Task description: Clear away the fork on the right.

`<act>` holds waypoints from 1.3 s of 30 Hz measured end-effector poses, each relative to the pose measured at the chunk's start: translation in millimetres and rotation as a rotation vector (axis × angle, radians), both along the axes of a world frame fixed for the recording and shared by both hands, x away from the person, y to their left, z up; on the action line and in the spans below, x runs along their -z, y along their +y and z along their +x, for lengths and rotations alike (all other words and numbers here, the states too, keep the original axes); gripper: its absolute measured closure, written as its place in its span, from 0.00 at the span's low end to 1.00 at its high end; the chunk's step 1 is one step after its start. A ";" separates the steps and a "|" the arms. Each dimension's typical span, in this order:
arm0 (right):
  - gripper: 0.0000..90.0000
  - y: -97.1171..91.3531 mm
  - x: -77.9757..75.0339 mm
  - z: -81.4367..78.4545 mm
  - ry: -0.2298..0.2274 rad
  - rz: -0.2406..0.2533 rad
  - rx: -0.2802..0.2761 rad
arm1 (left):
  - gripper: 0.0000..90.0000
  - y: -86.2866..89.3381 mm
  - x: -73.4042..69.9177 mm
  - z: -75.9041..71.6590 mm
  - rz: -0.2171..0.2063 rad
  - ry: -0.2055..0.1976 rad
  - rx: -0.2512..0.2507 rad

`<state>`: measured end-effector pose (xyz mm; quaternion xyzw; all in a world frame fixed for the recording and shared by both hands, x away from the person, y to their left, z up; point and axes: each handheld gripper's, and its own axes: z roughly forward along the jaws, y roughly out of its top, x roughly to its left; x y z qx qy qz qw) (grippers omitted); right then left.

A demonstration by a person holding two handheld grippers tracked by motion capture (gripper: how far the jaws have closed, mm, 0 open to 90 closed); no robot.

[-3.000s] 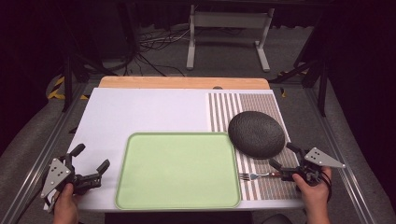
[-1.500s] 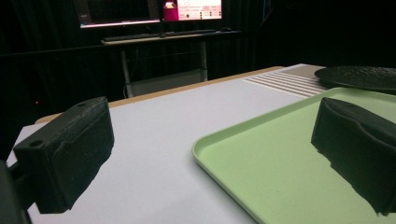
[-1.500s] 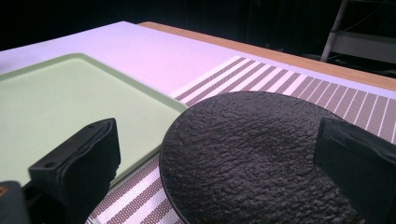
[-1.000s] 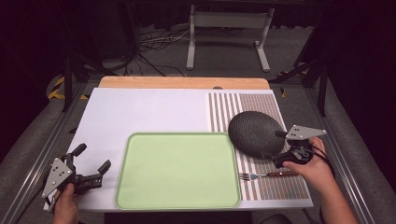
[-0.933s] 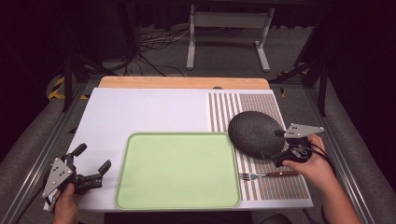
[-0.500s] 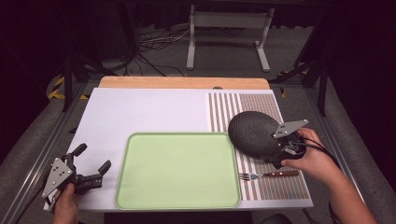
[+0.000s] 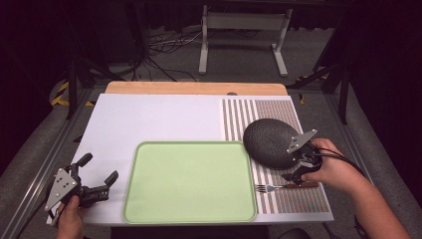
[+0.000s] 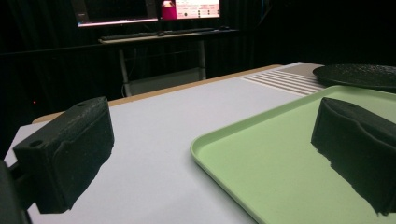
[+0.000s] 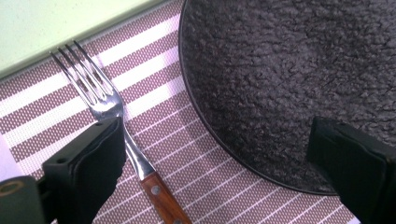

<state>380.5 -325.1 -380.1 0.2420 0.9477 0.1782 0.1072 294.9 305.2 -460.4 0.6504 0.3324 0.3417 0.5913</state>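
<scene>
A dark textured plate [image 7: 267,141] lies on a striped placemat [image 7: 259,112] at the right. A fork [image 7: 277,187] with a wooden handle lies just in front of it. My right gripper [image 7: 295,168] hovers open at the plate's near right rim; in the right gripper view one jaw hangs over the fork [image 9: 105,100] and the other over the plate [image 9: 289,70]. My left gripper [image 7: 99,168] rests open at the table's front left, beside a green tray [image 7: 189,181], holding nothing. In the left gripper view the tray [image 8: 280,158] lies between the jaws.
The white table top [image 7: 149,119] has a wooden strip [image 7: 194,88] along its far edge. Stands and cables sit on the floor beyond. A desk with monitors [image 8: 154,9] shows far off in the left gripper view.
My right gripper has moved left and forward from beside the fork's handle to the plate's near right rim. The left gripper, plate, fork and tray have stayed put.
</scene>
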 end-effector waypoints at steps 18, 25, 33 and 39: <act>0.11 2.7 9.2 -0.9 0.096 -0.093 -0.063 | 0.00 -0.1 -0.1 -0.3 0.000 -0.002 0.002; 0.15 1.1 21.4 -5.6 0.132 -0.110 -0.100 | 0.00 -0.5 -0.2 0.2 0.005 -0.002 0.007; 0.32 2.8 31.9 -11.0 0.187 -0.156 -0.201 | 0.00 -0.6 -0.1 0.2 0.003 0.001 0.006; 0.50 5.4 32.4 -10.5 0.193 -0.213 -0.284 | 0.00 -0.3 -0.1 0.1 0.003 0.000 0.005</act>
